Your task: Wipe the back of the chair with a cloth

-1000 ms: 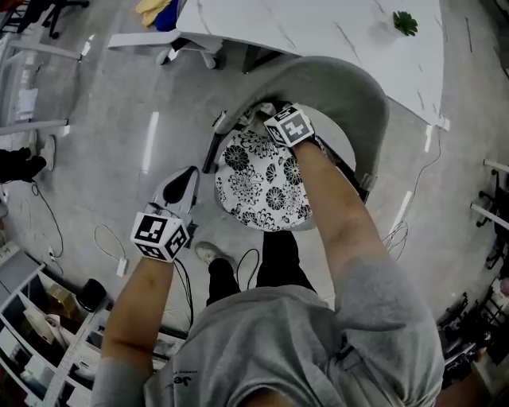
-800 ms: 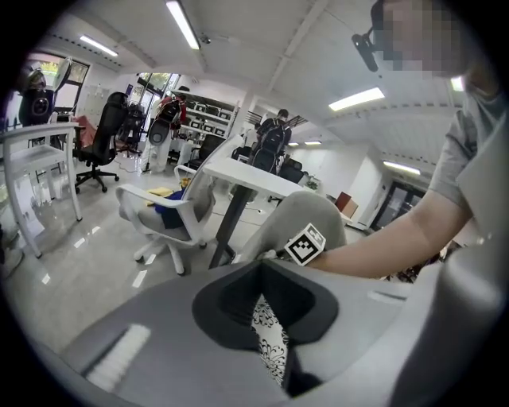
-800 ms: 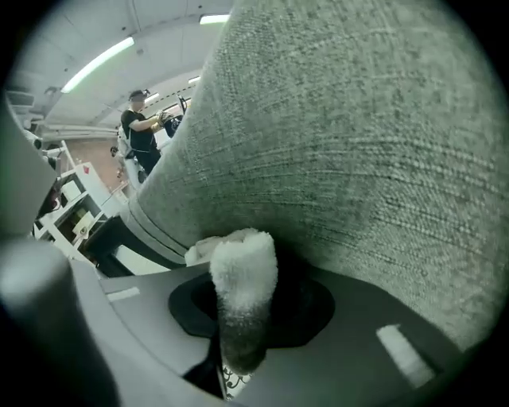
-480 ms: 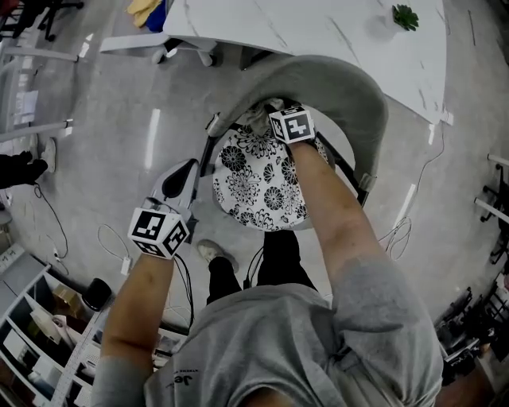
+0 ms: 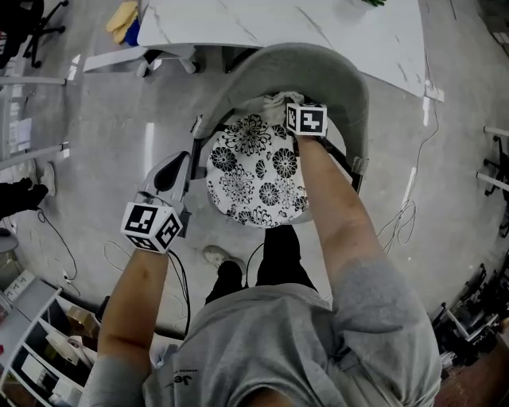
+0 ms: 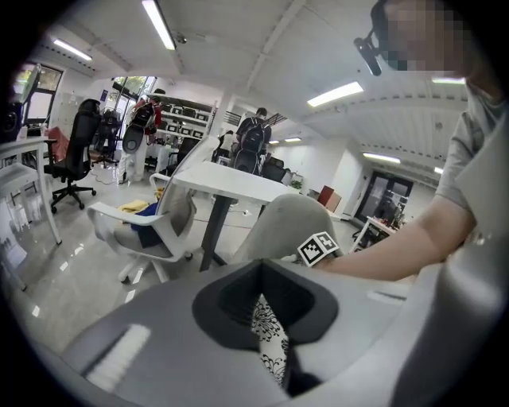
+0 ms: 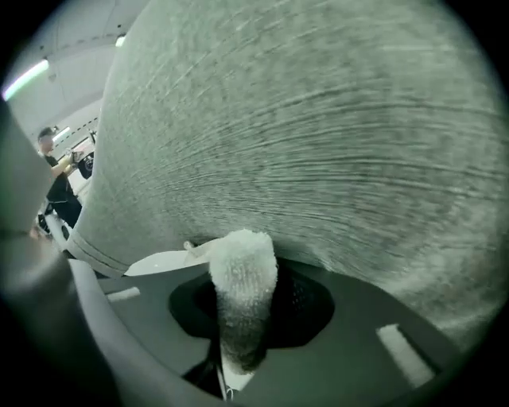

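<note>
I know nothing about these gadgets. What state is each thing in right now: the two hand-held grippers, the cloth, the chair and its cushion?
Chair: upright, facing the table.
Cushion: lying flat on the seat.
Left hand-held gripper: shut, nothing in it, off to the chair's side.
Right hand-held gripper: shut on the cloth.
Cloth: bunched, pressed against the inner face of the chair's back.

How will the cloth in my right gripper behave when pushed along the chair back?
Probably floppy: the cloth bunches into a soft roll between the jaws of the right gripper. Its fluffy pile will likely drag, not slide, on the woven fabric of the chair back.
</note>
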`<state>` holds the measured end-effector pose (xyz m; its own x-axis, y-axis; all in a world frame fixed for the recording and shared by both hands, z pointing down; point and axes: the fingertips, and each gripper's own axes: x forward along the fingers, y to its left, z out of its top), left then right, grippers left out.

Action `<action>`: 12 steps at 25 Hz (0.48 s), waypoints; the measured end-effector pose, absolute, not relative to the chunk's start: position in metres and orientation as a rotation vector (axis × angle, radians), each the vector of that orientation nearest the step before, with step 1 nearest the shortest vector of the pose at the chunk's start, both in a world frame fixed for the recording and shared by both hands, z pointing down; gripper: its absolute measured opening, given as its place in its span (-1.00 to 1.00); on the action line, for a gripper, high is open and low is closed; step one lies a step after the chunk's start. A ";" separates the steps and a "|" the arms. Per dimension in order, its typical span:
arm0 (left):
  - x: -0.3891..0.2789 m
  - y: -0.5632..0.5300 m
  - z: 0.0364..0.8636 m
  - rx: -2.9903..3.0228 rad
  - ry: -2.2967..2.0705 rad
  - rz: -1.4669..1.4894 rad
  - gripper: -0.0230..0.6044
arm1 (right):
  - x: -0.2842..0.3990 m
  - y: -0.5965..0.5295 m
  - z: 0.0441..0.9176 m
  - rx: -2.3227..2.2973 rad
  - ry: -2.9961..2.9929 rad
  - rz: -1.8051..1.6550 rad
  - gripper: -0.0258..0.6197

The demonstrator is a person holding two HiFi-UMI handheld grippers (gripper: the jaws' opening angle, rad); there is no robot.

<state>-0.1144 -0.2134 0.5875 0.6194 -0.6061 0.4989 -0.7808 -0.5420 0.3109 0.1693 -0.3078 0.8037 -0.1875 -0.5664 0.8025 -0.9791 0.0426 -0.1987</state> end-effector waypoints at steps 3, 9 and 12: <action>-0.109 -0.208 0.586 2.365 -1.049 0.461 -0.76 | 0.198 -0.296 0.796 1.674 -1.745 1.071 -0.67; -0.105 -0.193 0.581 2.414 -0.978 0.470 -0.76 | 0.255 -0.259 0.777 1.866 -1.628 1.104 -0.67; -0.105 -0.187 0.573 2.446 -0.948 0.467 -0.76 | 0.276 -0.239 0.768 1.955 -1.555 1.119 -0.67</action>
